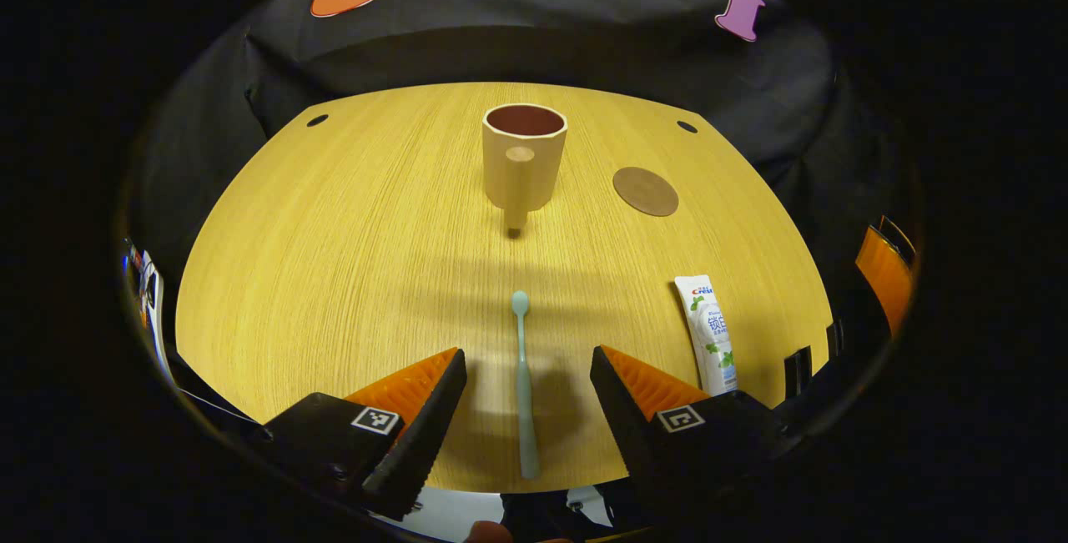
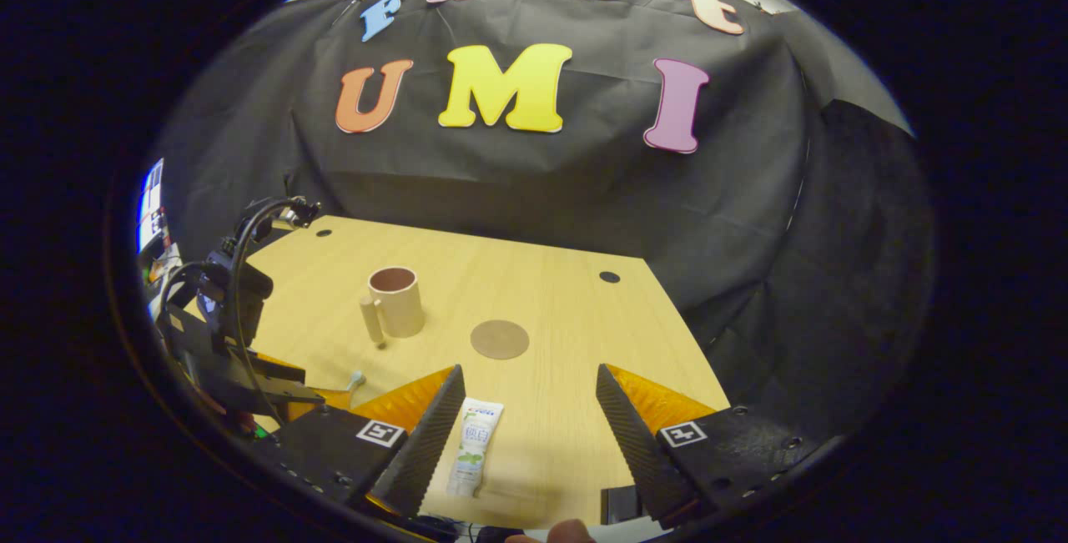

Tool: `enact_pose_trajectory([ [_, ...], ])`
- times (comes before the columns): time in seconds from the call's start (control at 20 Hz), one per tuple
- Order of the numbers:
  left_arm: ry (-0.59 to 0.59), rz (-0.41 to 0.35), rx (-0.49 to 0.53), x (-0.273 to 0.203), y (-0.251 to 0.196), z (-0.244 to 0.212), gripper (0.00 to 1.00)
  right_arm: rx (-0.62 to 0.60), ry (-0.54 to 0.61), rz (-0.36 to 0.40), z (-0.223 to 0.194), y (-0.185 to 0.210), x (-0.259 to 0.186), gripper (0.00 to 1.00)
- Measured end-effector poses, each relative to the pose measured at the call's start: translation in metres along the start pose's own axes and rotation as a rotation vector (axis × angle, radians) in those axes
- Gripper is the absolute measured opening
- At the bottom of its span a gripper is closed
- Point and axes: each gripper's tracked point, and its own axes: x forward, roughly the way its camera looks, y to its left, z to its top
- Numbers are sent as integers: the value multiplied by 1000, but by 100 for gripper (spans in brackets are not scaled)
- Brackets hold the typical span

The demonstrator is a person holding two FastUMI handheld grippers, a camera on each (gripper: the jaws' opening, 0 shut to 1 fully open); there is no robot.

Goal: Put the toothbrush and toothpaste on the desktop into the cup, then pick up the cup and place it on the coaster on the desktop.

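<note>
Left gripper view: left gripper [image 1: 527,389] hangs low over the near edge of the wooden desktop [image 1: 334,276], its 2 fingers spread wide, gripping nothing. The toothbrush [image 1: 524,384] lies flat on the desktop between the fingers, touching neither, head pointing away toward the cup [image 1: 524,161]. Cup stands upright near the far-centre of the desktop w/ its handle turned toward the camera, nothing visible inside it. The round brown coaster [image 1: 645,191] lies flat just right of the cup, apart from it. The toothpaste [image 1: 707,334] tube lies flat to the right of the toothbrush, well apart from it, near the desktop's right edge.

Right gripper view: right gripper [image 2: 527,426] is above the desktop's near edge, 2 fingers also spread apart, nothing between them pressed. Toothpaste lies just inside its left finger, contact can't be told. Coaster sits ahead, cup beyond it to the left. Left gripper shows at far left, w/ the toothbrush head beside it.
</note>
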Motion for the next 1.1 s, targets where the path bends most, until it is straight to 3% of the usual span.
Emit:
enact_pose_trajectory([
  [0.05, 13, 2, 3, 5, 1, 0, 100, -3, 16, 2, -4, 0, 2, 95],
  [0.1, 21, 9, 11, 9, 2, -1, 90, -4, 28, 2, -8, 0, 4, 95],
  [0.6, 94, 36, 1, 46, 5, -5, 76, -1, 54, -14, -11, -7, 10, 97],
  [0.65, 103, 35, -4, 48, 5, -7, 69, -2, 55, -15, -10, -8, 11, 97],
  [0.7, 107, 40, -3, 48, 7, -8, 72, -4, 55, -16, -11, -8, 10, 97],
  [0.75, 103, 40, 5, 49, 8, -6, 65, -6, 56, -17, -10, -8, 10, 97],
  [0.95, 107, 75, 19, 49, 12, -7, 55, -2, 77, -10, -16, -2, 14, 95],
  [1.05, 108, 91, 7, 49, 17, -7, 45, -5, 94, 2, -21, 4, 16, 98],
  [1.1, 108, 95, 0, 49, 18, -8, 35, -4, 103, 10, -24, 5, 17, 98],
])
